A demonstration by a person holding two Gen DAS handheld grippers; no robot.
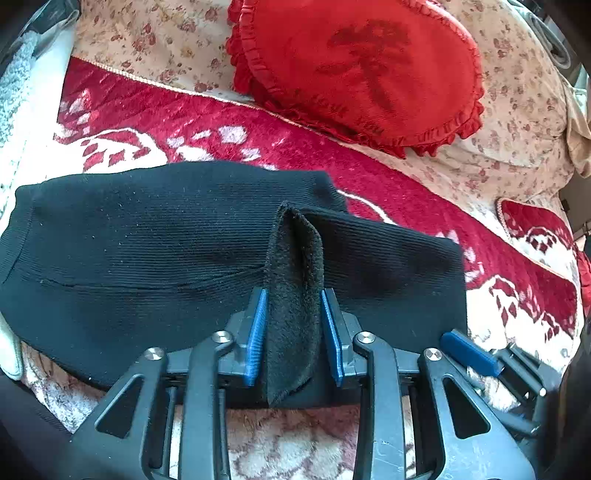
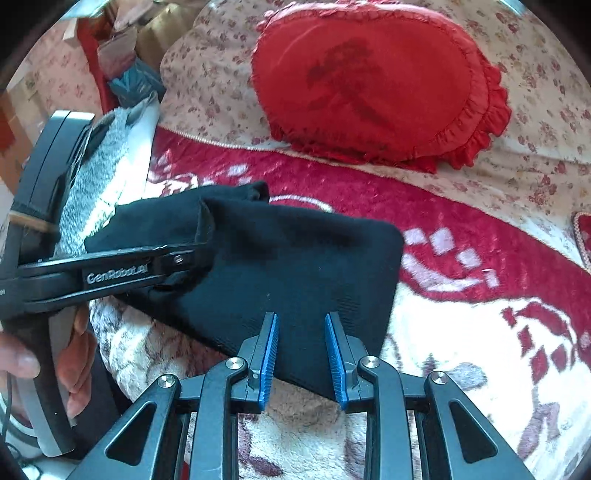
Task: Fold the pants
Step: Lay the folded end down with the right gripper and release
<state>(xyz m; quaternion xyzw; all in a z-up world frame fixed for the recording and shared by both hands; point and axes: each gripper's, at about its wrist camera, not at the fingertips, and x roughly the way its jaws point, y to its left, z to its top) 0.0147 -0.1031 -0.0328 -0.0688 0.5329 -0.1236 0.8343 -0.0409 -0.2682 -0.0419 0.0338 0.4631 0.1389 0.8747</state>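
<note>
Black pants (image 1: 166, 251) lie folded into a compact bundle on the red-and-cream blanket (image 1: 229, 122), spread over what looks like a bed or couch. The left claw (image 1: 293, 295) has a raised flap of the fuzzy inner fabric between its blue pads (image 1: 258, 332), the flap standing up in a ridge from the top layer; the jaws sit close on either side of it, pinching that fold. From the right wrist camera the same left claw (image 2: 188, 258) comes in from the left edge, its black body marked "GenRobot.AI", biting the near-left corner of the bundle, with the person's left hand (image 2: 74, 354) wrapped round its handle.

The right claw (image 2: 301, 321) is spread, jaws apart, tips resting just over the near edge of the pants (image 2: 295, 266) with nothing gripped between them. In the left wrist view one of its blue pads (image 1: 469, 352) shows just beside the bundle's right end.

Around the work: a big red heart-shaped cushion (image 1: 362, 70) with a frilled rim lies beyond the pants, well apart from them, on a floral cover (image 1: 147, 33). A grey-and-white fleecy cloth (image 2: 99, 177) lies at the blanket's left side, close to the bundle's far-left corner. Boxes and clutter (image 2: 133, 48) sit further back left, blurred.
</note>
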